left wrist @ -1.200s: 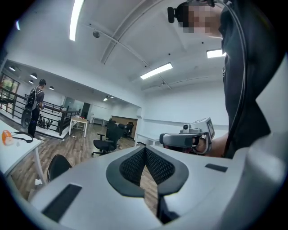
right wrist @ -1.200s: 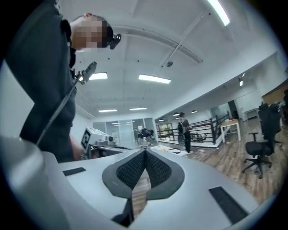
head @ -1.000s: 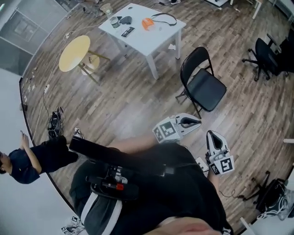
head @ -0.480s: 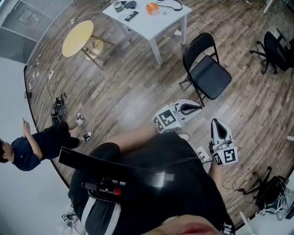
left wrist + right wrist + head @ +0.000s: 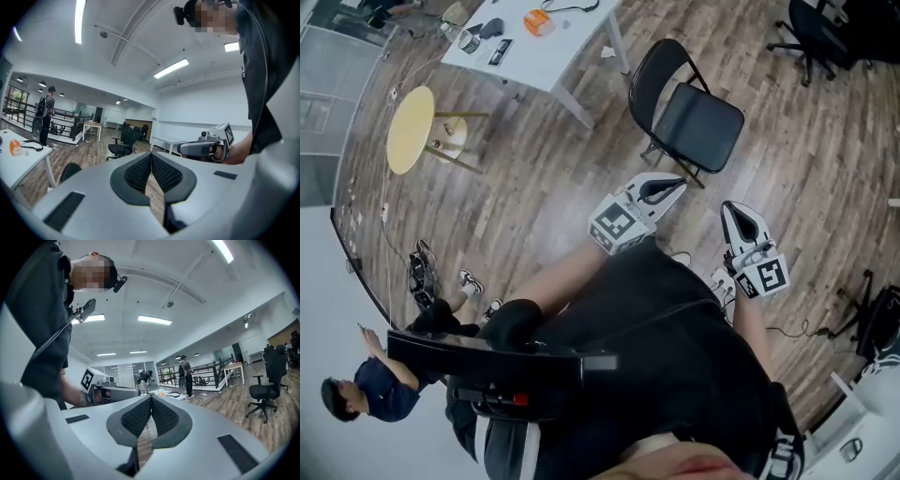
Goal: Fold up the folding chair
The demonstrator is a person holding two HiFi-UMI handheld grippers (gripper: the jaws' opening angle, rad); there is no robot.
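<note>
A black folding chair [image 5: 684, 111] stands unfolded on the wooden floor, seat down, beside the white table [image 5: 546, 54]. In the left gripper view only its dark backrest [image 5: 69, 171] shows at the lower left. My left gripper [image 5: 677, 185] is shut and empty, its tip a short way in front of the chair's seat. My right gripper [image 5: 731, 212] is also shut and empty, held to the right of the left one and farther from the chair. Each gripper view shows the other gripper [image 5: 206, 146] [image 5: 110, 391] held level in a hand.
The white table carries several small items, an orange one [image 5: 538, 21] among them. A round yellow table [image 5: 410, 129] stands at the left. Black office chairs [image 5: 811, 28] sit at the upper right. A person [image 5: 380, 386] stands at the lower left; cables lie on the floor at right.
The view has swung so the chair and tables sit higher and further left. Both grippers have come closer to the chair, still shut.
</note>
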